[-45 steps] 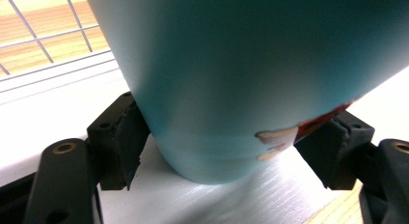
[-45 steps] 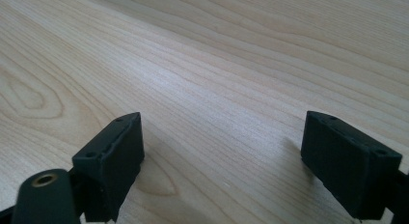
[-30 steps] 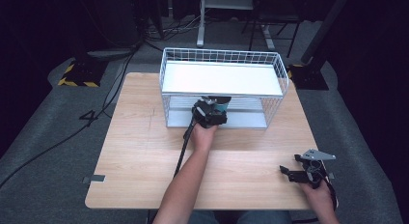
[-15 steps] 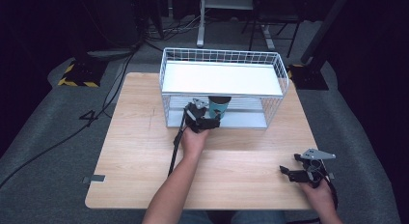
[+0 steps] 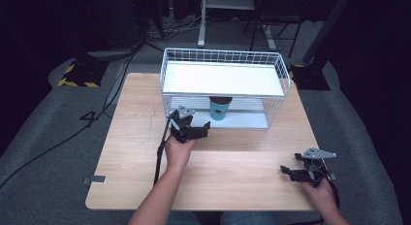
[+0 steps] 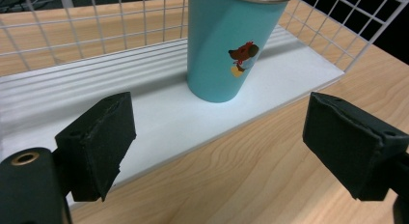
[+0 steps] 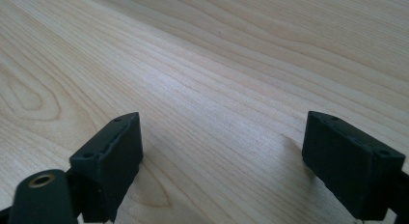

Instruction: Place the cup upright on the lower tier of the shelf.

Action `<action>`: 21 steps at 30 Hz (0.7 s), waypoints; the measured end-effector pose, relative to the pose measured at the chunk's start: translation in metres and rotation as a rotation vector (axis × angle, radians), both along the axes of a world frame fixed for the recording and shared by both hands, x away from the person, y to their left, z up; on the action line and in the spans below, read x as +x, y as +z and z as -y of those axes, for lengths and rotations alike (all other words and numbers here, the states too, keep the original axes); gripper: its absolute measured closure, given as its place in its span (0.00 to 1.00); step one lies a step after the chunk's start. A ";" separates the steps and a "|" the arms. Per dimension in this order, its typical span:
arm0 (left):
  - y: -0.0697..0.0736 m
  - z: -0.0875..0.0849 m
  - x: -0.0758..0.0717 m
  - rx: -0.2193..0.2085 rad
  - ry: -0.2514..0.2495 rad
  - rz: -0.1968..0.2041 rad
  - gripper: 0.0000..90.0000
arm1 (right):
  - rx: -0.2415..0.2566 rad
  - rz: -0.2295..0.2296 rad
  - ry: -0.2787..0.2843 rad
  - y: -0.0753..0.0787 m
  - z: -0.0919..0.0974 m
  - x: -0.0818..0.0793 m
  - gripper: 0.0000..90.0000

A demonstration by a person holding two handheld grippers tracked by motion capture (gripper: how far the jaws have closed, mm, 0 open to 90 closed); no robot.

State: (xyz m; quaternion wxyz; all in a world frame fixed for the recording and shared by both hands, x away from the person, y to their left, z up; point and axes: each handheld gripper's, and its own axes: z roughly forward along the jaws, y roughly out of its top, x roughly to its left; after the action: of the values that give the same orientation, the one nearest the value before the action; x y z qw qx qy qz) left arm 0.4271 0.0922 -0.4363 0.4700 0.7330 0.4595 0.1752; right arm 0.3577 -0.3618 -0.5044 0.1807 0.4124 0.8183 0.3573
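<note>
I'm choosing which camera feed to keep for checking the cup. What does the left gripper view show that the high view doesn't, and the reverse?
Left gripper view: the teal cup close up, with a small cartoon dog printed on its side and a metal rim, standing upright on the rack's lower shelf.

High view: the whole white wire rack with its top shelf, the wooden table, the right gripper near the table's front right, and both forearms.

Both: the cup on the lower shelf, and the left gripper open just in front of it, holding nothing.
</note>
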 end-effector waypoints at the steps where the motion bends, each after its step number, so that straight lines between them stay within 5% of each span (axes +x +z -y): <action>1: 0.001 -0.003 -0.003 0.002 -0.003 -0.002 0.13 | -0.001 0.000 0.000 0.000 0.000 0.000 0.16; 6: 0.007 -0.022 -0.017 -0.017 -0.018 -0.018 0.13 | -0.001 0.000 0.000 0.000 0.000 0.000 0.16; 17: 0.027 -0.051 -0.055 -0.019 -0.047 0.045 0.14 | -0.001 0.001 0.000 0.000 0.000 0.000 0.16; 21: 0.029 -0.061 -0.065 0.014 -0.069 0.053 0.15 | -0.002 0.002 0.001 0.000 0.000 0.000 0.16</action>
State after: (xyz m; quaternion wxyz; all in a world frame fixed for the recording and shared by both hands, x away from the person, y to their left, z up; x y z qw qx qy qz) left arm 0.3621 0.1531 -0.4073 0.4828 0.7468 0.4199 0.1814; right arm 0.3576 -0.3618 -0.5044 0.1819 0.4115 0.8187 0.3569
